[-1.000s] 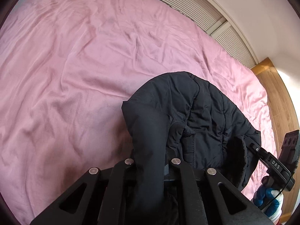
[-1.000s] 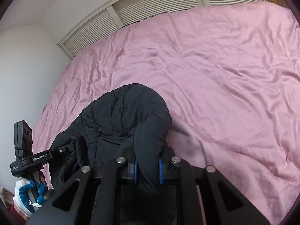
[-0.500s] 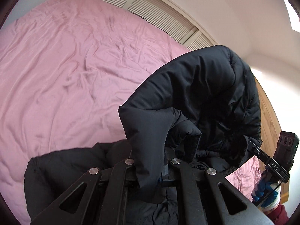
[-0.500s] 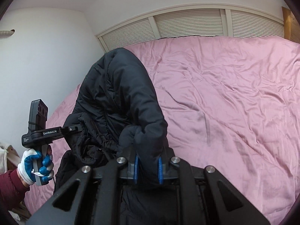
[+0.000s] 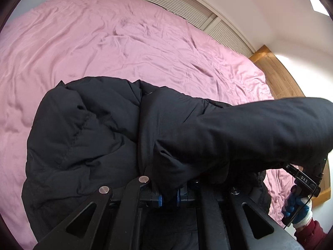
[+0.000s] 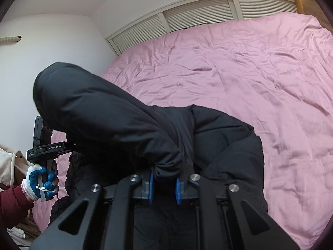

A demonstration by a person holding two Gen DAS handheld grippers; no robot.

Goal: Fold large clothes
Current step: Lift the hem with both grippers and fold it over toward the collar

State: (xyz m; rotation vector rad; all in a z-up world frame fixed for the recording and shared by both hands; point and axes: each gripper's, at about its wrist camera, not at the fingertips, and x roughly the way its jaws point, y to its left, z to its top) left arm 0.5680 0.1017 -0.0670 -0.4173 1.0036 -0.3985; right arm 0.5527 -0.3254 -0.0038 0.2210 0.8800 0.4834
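A black puffer jacket (image 5: 87, 137) hangs between my two grippers above the pink bed sheet (image 5: 104, 48). My left gripper (image 5: 168, 196) is shut on a fold of the jacket, blue pads pinching the fabric. My right gripper (image 6: 163, 184) is shut on another fold of the jacket (image 6: 224, 143). A taut stretch of jacket runs toward the other gripper in each view. The right gripper's handle (image 5: 306, 182) shows at the left view's right edge; the left gripper's handle (image 6: 46, 148) shows at the right view's left edge, each in a gloved hand.
The pink sheet (image 6: 249, 73) covers a wide bed. White louvred doors (image 6: 187, 18) stand behind it. A wooden headboard (image 5: 276, 73) borders one side. A white wall (image 6: 52, 52) and a beige garment (image 6: 8, 164) lie on the other side.
The jacket was lifted off the bed, raised high, and now hangs lower and spread wider between the grippers. Both grippers stay shut on it.
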